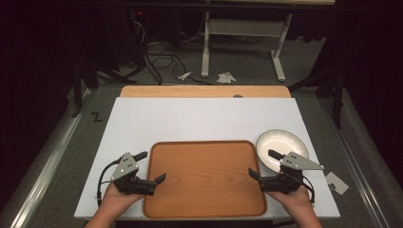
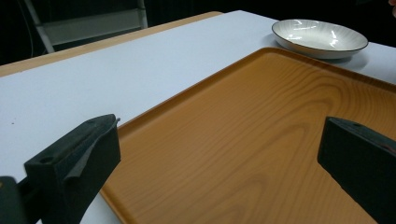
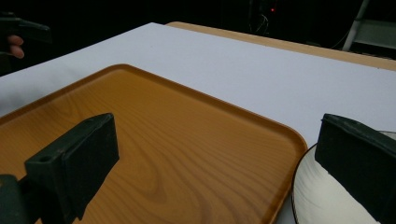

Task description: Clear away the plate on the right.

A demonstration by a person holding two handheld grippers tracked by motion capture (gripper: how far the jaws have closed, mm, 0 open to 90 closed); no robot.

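Note:
An empty wooden tray lies at the front middle of the white tabletop. A white ribbed plate with a dark rim sits just off the tray's right far corner. My left gripper hovers at the tray's left edge, open, with nothing between its jaws. My right gripper is open at the tray's right edge, one jaw over the plate. In the left gripper view the gripper frames the tray, with the plate beyond. In the right gripper view the gripper spans the tray and the plate.
A wooden table edge shows behind the white surface. On the floor beyond lie cables, paper scraps and a white table frame. A small card lies off the table's right side.

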